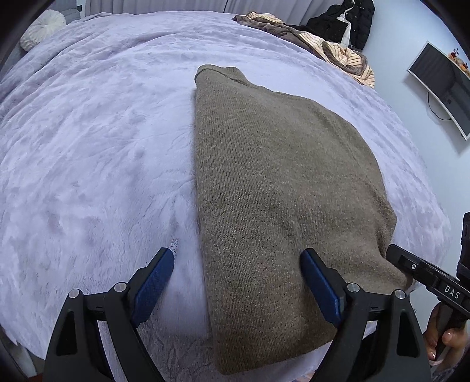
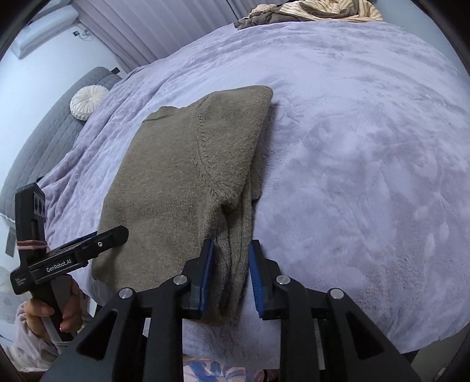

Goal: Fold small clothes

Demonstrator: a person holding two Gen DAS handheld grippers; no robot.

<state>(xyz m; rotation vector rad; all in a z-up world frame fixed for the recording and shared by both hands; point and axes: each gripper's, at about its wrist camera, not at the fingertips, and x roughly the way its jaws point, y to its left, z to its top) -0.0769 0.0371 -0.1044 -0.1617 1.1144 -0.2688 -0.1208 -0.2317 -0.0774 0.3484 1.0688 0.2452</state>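
An olive-brown knit sweater (image 1: 282, 182) lies folded lengthwise on the lilac blanket (image 1: 97, 152). My left gripper (image 1: 238, 267) stands wide open over its near end. The left pad hovers over the blanket and the right pad rests on the knit. In the right wrist view the sweater (image 2: 176, 176) shows a sleeve seam and a doubled right edge. My right gripper (image 2: 230, 264) is narrowly open, and that bunched edge stands loose between its pads. Each gripper shows in the other's view: the right gripper (image 1: 396, 255) at the sweater's right corner, the left gripper (image 2: 108, 235) at its left side.
A heap of striped and brown clothes (image 1: 337, 50) lies at the bed's far right corner, with a black jacket (image 1: 349, 20) behind it. A monitor (image 1: 440, 85) hangs on the right wall. A white round cushion (image 2: 88, 101) sits on grey upholstery. A hand (image 2: 58, 314) grips the left handle.
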